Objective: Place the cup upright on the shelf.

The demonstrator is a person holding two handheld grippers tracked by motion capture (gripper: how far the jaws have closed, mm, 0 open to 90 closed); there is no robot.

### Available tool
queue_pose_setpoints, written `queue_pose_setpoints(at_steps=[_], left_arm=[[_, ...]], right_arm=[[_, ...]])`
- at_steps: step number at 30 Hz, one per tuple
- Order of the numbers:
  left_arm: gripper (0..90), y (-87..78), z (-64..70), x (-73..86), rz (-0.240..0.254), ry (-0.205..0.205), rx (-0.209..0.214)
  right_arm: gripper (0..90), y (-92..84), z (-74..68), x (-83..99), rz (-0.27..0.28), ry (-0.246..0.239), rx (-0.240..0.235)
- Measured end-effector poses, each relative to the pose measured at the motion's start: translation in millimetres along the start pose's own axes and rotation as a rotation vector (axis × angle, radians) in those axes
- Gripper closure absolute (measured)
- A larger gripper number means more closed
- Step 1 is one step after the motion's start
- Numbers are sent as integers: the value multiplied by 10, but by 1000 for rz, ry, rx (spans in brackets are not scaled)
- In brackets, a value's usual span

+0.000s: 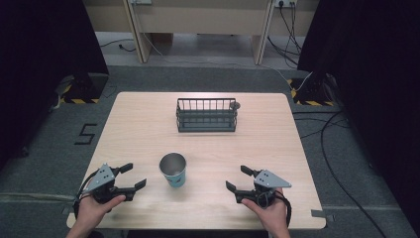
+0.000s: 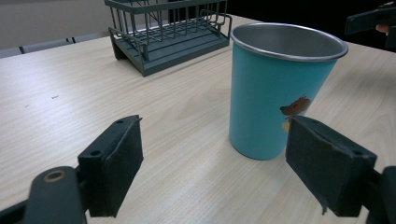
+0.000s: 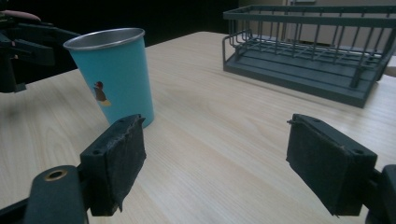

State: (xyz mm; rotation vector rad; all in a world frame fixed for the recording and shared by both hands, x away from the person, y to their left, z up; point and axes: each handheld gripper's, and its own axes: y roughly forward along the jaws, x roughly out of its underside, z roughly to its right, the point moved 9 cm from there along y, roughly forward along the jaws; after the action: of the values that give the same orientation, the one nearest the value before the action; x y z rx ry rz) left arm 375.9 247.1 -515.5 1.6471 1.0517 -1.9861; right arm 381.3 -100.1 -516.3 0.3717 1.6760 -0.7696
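Observation:
A teal metal cup (image 1: 173,169) with a small bird picture stands upright near the table's front middle. It appears close up in the left gripper view as the cup (image 2: 275,88), and at the left of the right gripper view as the cup (image 3: 112,74). My left gripper (image 1: 132,176) rests open on the table left of the cup, jaws wide and empty (image 2: 215,168). My right gripper (image 1: 237,178) sits open to the cup's right, holding nothing (image 3: 215,163).
A dark wire rack (image 1: 206,114) stands at the back middle of the wooden table (image 1: 143,124), seen also as the rack (image 2: 170,35) and the rack (image 3: 317,51). Black curtains flank the table, and cables lie on the floor at the right.

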Motion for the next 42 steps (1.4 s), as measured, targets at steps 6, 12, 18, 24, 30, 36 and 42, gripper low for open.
queue_pose_setpoints(at_steps=[6, 12, 18, 24, 30, 36, 42], left_arm=[[183, -53, -60, 53, -2, 6, -22], [182, -60, -83, 93, 14, -15, -27], [182, -83, -110, 140, 24, -32, -40], [181, -92, -110, 140, 29, -36, -40], [182, -94, -114, 146, 31, -45, -38], [181, -99, -117, 145, 35, -50, -37], [181, -99, -107, 139, 39, -48, -28]], right_arm=[[198, 67, -68, -65, 3, -17, -22], [196, 143, -118, -108, -1, -22, -36], [193, 335, -227, -139, -16, -40, -78], [191, 496, -326, -151, -39, -58, -115], [191, 659, -408, -161, -51, -58, -141], [190, 771, -508, -162, -65, -69, -167], [186, 906, -637, -138, -85, -81, -199]])
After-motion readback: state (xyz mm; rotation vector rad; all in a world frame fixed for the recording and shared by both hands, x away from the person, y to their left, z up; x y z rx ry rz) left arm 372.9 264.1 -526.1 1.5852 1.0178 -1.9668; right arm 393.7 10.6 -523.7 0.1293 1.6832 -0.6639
